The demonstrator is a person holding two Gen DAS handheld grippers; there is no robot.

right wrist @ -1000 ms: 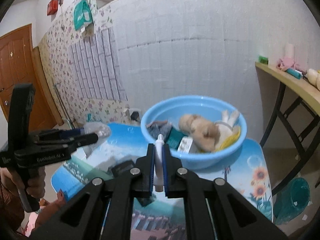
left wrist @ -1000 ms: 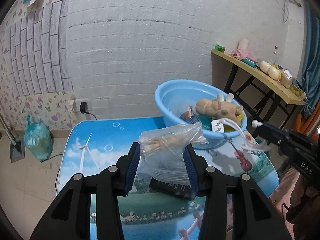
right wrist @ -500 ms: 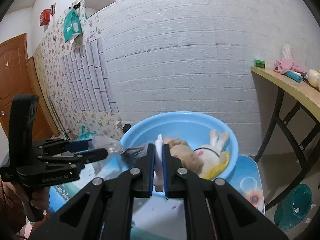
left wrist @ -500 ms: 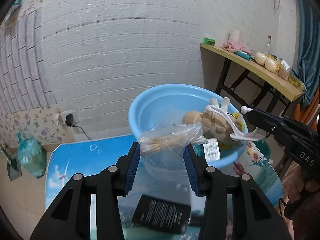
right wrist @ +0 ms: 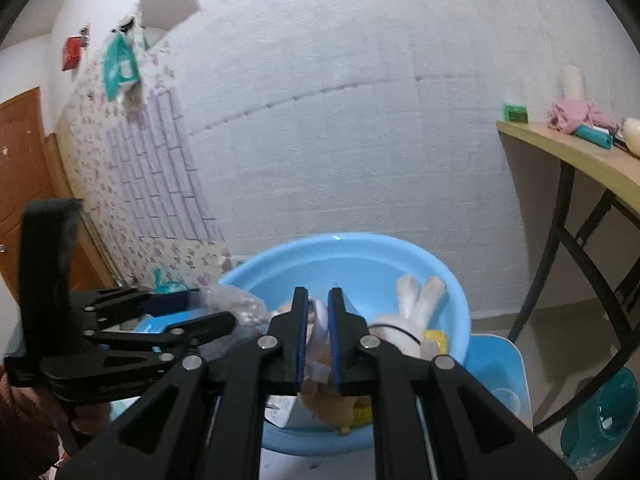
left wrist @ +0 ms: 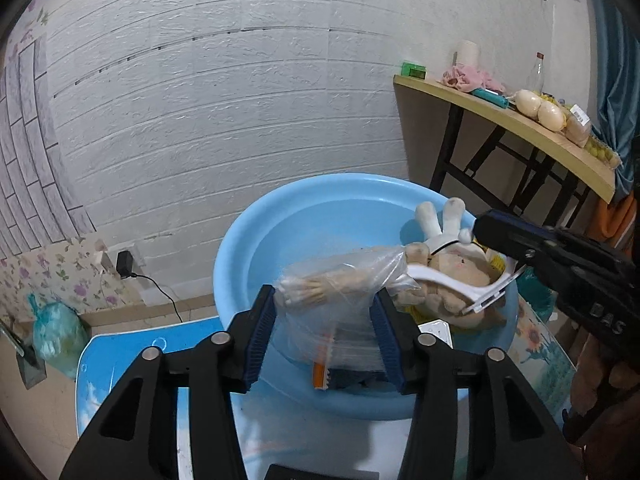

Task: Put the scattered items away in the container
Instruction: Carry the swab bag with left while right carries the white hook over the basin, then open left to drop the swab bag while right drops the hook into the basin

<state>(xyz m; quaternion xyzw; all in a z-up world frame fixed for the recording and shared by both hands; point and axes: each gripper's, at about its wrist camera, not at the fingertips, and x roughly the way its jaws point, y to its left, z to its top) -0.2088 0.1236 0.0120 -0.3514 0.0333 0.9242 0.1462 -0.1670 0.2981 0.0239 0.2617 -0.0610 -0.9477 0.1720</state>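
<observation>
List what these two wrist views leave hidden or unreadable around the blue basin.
- Basin floor: in the left wrist view the clear bag in the left gripper covers much of the blue basin.
- White plastic piece: the right gripper fingers hide most of it in the right wrist view.
- Items under the plush toys: buried.
- Table: cut off by the gripper bodies in both views.

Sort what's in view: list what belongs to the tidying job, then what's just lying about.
Job:
- basin, the container
- bag of sticks, between the left gripper's pads, jaws just opening
- white plastic piece, in the right gripper, jaws just easing apart
- plush toys, already in the basin

Lying about:
- side table with bottle, pink cloth
- green bag on the floor
- charger
</observation>
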